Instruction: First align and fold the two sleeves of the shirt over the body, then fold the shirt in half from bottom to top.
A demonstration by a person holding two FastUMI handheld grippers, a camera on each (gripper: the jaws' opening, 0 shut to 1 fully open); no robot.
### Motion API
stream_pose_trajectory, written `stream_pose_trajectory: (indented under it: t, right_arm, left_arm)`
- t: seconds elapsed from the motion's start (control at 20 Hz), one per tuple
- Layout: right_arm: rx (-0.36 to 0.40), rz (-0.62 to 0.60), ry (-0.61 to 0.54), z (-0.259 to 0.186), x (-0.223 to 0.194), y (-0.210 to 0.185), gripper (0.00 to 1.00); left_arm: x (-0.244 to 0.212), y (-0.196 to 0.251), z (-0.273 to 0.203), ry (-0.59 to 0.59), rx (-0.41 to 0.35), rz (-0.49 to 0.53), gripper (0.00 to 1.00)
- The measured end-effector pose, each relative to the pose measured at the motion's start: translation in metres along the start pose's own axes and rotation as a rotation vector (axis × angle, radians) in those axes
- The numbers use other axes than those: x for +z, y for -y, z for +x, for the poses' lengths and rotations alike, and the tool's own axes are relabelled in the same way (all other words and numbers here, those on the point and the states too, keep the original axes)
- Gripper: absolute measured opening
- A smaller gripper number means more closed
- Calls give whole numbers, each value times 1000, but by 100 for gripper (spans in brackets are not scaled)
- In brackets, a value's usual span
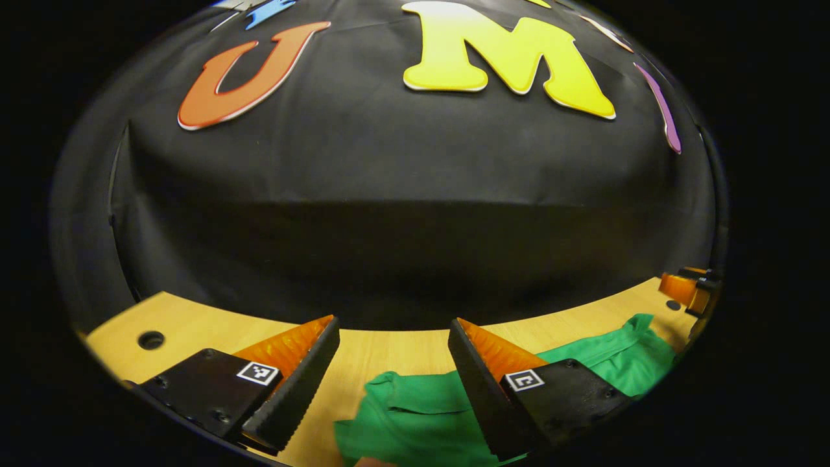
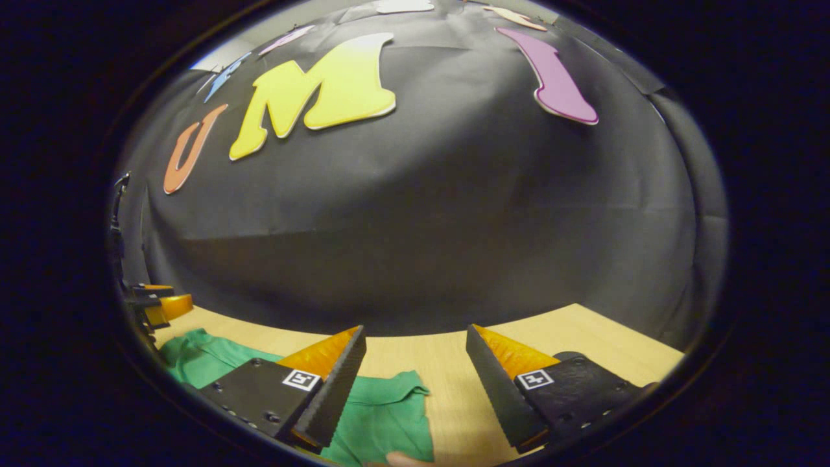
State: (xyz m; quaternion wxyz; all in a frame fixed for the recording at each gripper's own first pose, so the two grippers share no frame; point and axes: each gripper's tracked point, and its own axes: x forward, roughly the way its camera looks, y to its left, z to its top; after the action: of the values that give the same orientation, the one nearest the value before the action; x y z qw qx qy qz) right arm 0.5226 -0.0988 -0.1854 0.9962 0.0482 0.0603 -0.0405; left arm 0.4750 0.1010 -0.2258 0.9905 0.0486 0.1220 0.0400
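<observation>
Bright green cloth shirt [image 1: 421,415], soft knit w/ a collar-like folded edge, lies rumpled on the light wooden tabletop [image 1: 382,353]. Fabric is bunched, not flat; a raised ridge runs across it in the left gripper view, and one part stretches off to the right toward the table's far edge. In the right gripper view the same shirt [image 2: 382,415] shows a small pointed flap at its upper right corner, w/ more green cloth trailing off to the left.

Rel. to the left gripper [image 1: 394,327]: shirt sits low betw. its two fingers and passes under/behind the right-hand finger, continuing out past it. Fingers are spread wide apart, nothing betw. the tips, which hang over bare wood. Whether the right-hand finger touches the cloth – can't tell.

Rel. to the right gripper [image 2: 416,334]: shirt lies under and just beside its left-hand finger, reaching partway into the gap; the right-hand finger is over bare wood. Fingers spread wide, gripping nothing.

Each view also catches the other gripper far off at the edge, near the shirt's end.

A round hole [image 1: 150,339] in the tabletop is left of the left gripper. Black cloth booth wall [image 1: 402,227] stands behind the table.
</observation>
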Motion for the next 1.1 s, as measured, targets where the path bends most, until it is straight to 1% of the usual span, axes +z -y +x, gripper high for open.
stream_pose_trajectory:
  t: [0.05, 0.1, 0.15, 0.25, 0.35, 0.45, 0.5, 0.55, 0.65, 0.7, 0.8, 0.85, 0.9, 0.95, 1.05, 1.1]
  right_arm:
    - [-21, -11, 29, -9, 9, 3, 96]
    - [-32, -23, 59, -23, 18, 3, 91]
    - [-43, -51, 76, -39, 21, 4, 96]
    - [-84, -100, 102, -78, 21, 10, 96]
    - [-116, -128, 119, -119, 21, 10, 98]
    - [-105, -122, 138, -162, 22, 0, 96]
    - [-106, -112, 159, -183, 23, -3, 94]
    - [-113, -110, 180, -199, 24, -4, 95]
    - [-138, -132, 212, -230, 24, -8, 93]
    - [-136, -129, 211, -244, 23, -11, 95]
    - [-108, -101, 192, -271, 23, -22, 97]
    - [-91, -93, 192, -283, 27, -24, 95]
    - [-88, -109, 193, -293, 30, -22, 96]
    - [-88, -136, 193, -304, 33, -16, 95]
    - [-56, -154, 175, -327, 34, -15, 94]
    - [-52, -148, 163, -338, 35, -11, 97]
  left_arm:
    - [12, -6, -7, 23, 13, 14, 100]
    - [21, -5, -17, 31, 2, 8, 100]
    - [29, -1, -27, 38, -16, -6, 100]
    - [41, 6, -46, 18, -25, -11, 100]
    - [68, 12, -70, 64, -27, 5, 100]
    - [95, 35, -99, 106, -91, 2, 100]
    - [106, 43, -115, 129, -104, 6, 100]
    - [116, 49, -128, 150, -106, 15, 100]
    - [129, 59, -152, 186, -122, 32, 100]
    - [134, 64, -162, 197, -140, 31, 100]
    - [133, 68, -181, 195, -153, -2, 100]
    - [130, 67, -188, 190, -153, -12, 100]
    - [123, 65, -193, 169, -153, -22, 100]
    - [110, 63, -197, 125, -149, -43, 100]
    - [80, 53, -212, 30, -127, -71, 100]
    - [70, 44, -223, 22, -108, -86, 100]
